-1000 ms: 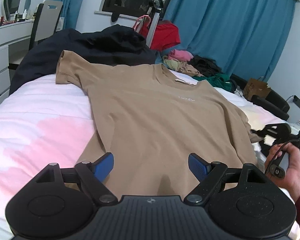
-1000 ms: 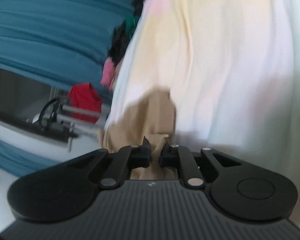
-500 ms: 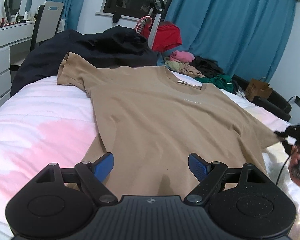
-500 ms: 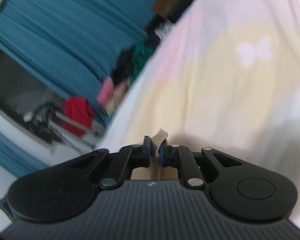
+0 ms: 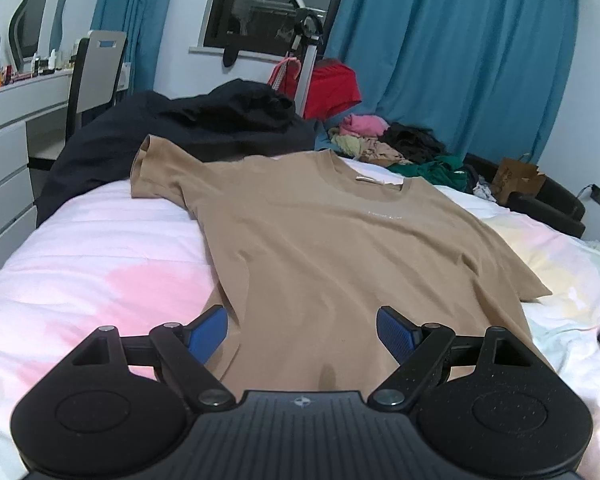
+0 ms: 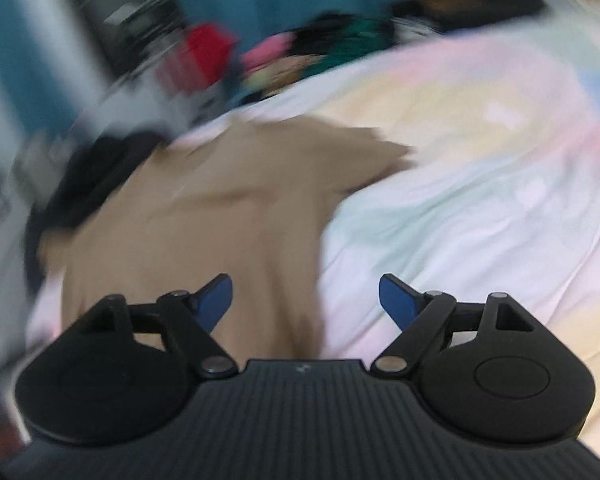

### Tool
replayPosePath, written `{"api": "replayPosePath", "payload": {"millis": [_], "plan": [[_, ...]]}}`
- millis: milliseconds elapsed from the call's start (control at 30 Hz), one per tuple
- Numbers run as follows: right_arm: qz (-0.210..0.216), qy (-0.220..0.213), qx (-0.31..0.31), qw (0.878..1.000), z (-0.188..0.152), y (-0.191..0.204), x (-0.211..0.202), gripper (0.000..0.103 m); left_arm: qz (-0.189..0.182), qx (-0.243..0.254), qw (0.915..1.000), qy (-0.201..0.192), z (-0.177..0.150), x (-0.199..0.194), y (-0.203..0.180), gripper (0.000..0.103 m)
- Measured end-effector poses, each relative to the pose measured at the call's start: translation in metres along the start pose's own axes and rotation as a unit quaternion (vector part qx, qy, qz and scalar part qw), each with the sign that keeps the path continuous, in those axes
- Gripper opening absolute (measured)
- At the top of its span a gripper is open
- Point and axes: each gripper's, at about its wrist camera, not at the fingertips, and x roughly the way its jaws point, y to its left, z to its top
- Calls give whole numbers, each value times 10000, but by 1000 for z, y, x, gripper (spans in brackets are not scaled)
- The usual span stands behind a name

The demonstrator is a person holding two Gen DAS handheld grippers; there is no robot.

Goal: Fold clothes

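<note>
From the left wrist, a tan t-shirt (image 5: 332,240) lies spread flat, front up, on the bed (image 5: 100,264), collar toward the far end and both sleeves out. The left gripper (image 5: 300,330) is spread wide above the shirt's hem, holding nothing. A dark garment (image 5: 188,128) sits beyond the shirt's left sleeve.

The right wrist view is blurred. The right gripper (image 6: 305,299) is also spread wide and empty, over the t-shirt's (image 6: 220,208) right edge where it meets the bed (image 6: 480,200).
</note>
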Motion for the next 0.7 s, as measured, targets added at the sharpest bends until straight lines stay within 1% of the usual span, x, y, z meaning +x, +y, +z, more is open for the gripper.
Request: {"api": "replayPosePath", "payload": {"millis": [33, 67, 100, 133, 200, 233, 267, 300, 333, 400, 467, 533, 600, 633, 667, 700], "plan": [[75, 114, -523, 9985, -9, 18, -8, 78, 31, 35, 10000, -14, 0, -3, 0, 83], [126, 312, -895, 9954, -16, 32, -10, 72, 73, 65, 9999, -25, 0, -5, 1, 83], [168, 542, -1209, 9910, -24, 45, -11, 68, 114, 94, 9999, -37, 0, -7, 1, 83], [209, 770, -1521, 9851, -31, 58, -11, 60, 153, 100, 9998, -41, 0, -9, 2, 83], [270, 1354, -1904, 9720, -45, 72, -5, 53, 167, 45, 9998, -35, 1, -11, 7, 84], [232, 1602, -2058, 9651, -50, 76, 2, 51, 142, 23, 9999, -28, 3, -11, 10, 84], [169, 1830, -2205, 9579, -54, 81, 10, 49, 132, 14, 9999, -16, 5, -11, 14, 84], [66, 2004, -2235, 9539, -58, 82, 17, 49, 169, -10, 9999, -9, 6, -11, 17, 84], [73, 2162, -2224, 9507, -60, 83, 23, 50, 221, -57, 9997, -8, 7, -11, 21, 84], [181, 2478, -2203, 9433, -63, 86, 34, 48, 288, -149, 9995, 3, 9, -12, 27, 84], [203, 2728, -2271, 9347, -69, 92, 44, 48, 276, -169, 9995, 30, 9, -13, 27, 84], [-47, 2779, -2445, 9289, -77, 95, 47, 48, 234, -83, 9997, -4, 8, -15, 22, 84], [-167, 2768, -2525, 9270, -79, 96, 47, 36, 220, 78, 9997, -34, 6, -15, 14, 84], [-217, 2764, -2536, 9267, -78, 96, 46, 21, 205, 132, 9997, -21, 5, -15, 12, 84], [-231, 2781, -2491, 9274, -75, 95, 44, 10, 185, 165, 9997, 8, 5, -14, 10, 84], [-238, 2794, -2423, 9288, -72, 93, 40, 8, 168, 152, 9997, 41, 4, -13, 11, 84]]}}
